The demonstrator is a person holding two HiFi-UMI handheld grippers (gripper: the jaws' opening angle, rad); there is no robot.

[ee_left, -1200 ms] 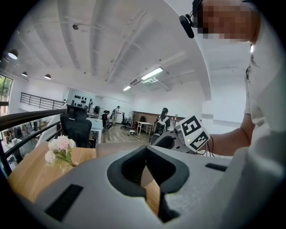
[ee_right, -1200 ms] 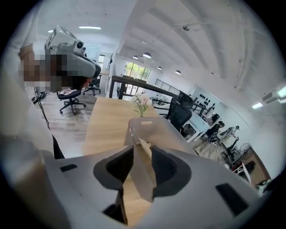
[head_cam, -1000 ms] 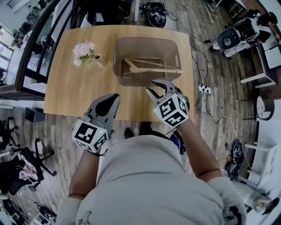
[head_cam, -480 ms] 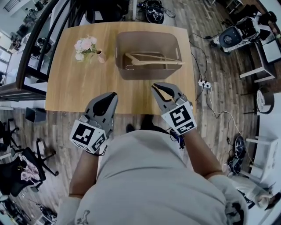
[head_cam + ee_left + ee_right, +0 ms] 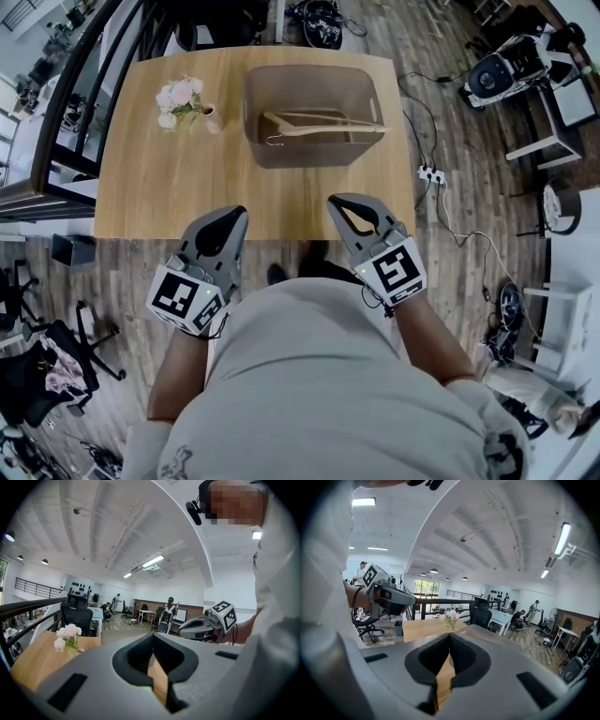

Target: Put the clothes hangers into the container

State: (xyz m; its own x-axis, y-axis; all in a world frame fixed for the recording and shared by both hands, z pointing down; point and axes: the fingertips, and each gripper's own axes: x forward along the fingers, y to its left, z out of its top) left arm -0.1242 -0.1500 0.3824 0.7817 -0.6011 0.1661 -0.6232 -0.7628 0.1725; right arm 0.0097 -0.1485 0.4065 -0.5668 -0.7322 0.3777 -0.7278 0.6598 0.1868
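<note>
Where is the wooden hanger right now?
In the head view, the wooden hanger lies inside the brown container on the far side of the table, to the right of the flower vase.

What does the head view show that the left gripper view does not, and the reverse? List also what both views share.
Only the head view: the wooden hangers lying inside the container, and the power strip on the floor. Only the left gripper view: the strip lights on the ceiling and people far across the room. Both: the flowers, the table and the right gripper.
</note>
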